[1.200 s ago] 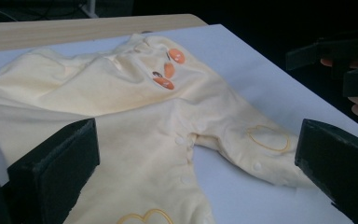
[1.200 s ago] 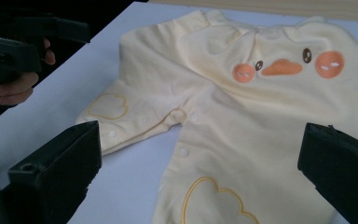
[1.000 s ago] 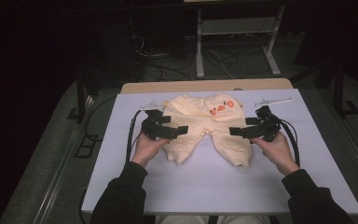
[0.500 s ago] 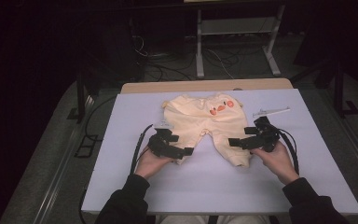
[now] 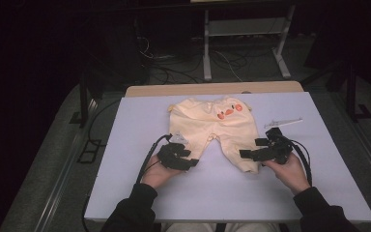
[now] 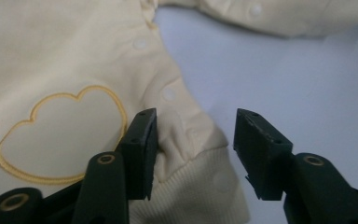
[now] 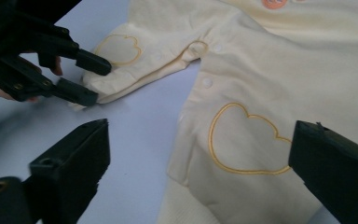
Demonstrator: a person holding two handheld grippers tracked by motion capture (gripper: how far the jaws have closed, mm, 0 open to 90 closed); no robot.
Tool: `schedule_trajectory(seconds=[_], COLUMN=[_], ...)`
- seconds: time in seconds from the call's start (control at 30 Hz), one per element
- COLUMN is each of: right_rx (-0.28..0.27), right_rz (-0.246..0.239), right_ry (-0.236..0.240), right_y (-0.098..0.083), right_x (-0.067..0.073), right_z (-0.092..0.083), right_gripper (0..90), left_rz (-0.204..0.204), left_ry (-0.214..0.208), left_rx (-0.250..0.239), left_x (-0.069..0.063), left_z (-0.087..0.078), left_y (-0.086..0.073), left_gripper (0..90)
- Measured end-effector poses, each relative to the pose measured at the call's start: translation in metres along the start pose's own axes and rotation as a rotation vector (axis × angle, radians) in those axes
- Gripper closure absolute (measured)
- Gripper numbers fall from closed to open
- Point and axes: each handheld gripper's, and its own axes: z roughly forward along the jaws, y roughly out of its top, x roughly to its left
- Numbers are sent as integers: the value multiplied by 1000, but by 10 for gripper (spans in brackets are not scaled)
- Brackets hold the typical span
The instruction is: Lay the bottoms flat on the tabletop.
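1. Pale yellow baby trousers [image 5: 211, 126] spread flat on the lilac-white table [image 5: 125, 145], waistband at the far side, both legs pointing toward the person.
2. Left gripper [image 5: 189, 162] down at the hem of the trouser leg on the left of the high view; seen in the left gripper view [image 6: 193, 154] with the ribbed cuff [image 6: 200, 186] lying between the two black jaws.
3. Jaws roughly half open, just been closing; one jaw over the fabric beside the stitched heart outline [image 6: 60, 140], the other over bare table past the cuff edge. No firm pinch visible; pads not seen pressing the cloth.
4. Same gripper visible in the right gripper view [image 7: 81, 79], its tips straddling the end of that leg.
5. Right gripper [image 5: 245, 154] at the hem of the other leg, tips just at the cuff edge in the high view.
6. In the right gripper view [image 7: 200, 172] jaws spread wide, just begun to close, holding nothing; second heart outline [image 7: 247, 140] and the leg's cuff lying between them, one jaw above bare table, the other above the cloth.
7. Orange print [image 5: 228, 111] near the waistband.
8. Thin pale object [image 5: 282, 122] on the table beyond the right hand, well apart from the trousers; too small to identify.
9. Contact of the right jaws with the fabric impossible to judge: tips cut off by the bottom edge.
10. Room beyond the table dark.
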Motion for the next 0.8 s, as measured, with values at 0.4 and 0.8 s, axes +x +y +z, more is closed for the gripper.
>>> schedule_trajectory(seconds=[0.4, 0.8], right_rx=[64, 237], right_rz=[-57, -178], right_ry=[1, -184], right_y=[2, 1], right_x=[24, 30], right_z=[27, 53], right_gripper=[255, 727], left_rz=[51, 28], left_ry=[71, 55], left_rx=[16, 5], left_x=[-7, -3], left_z=[9, 10], left_y=[0, 1], left_gripper=[612, 660])
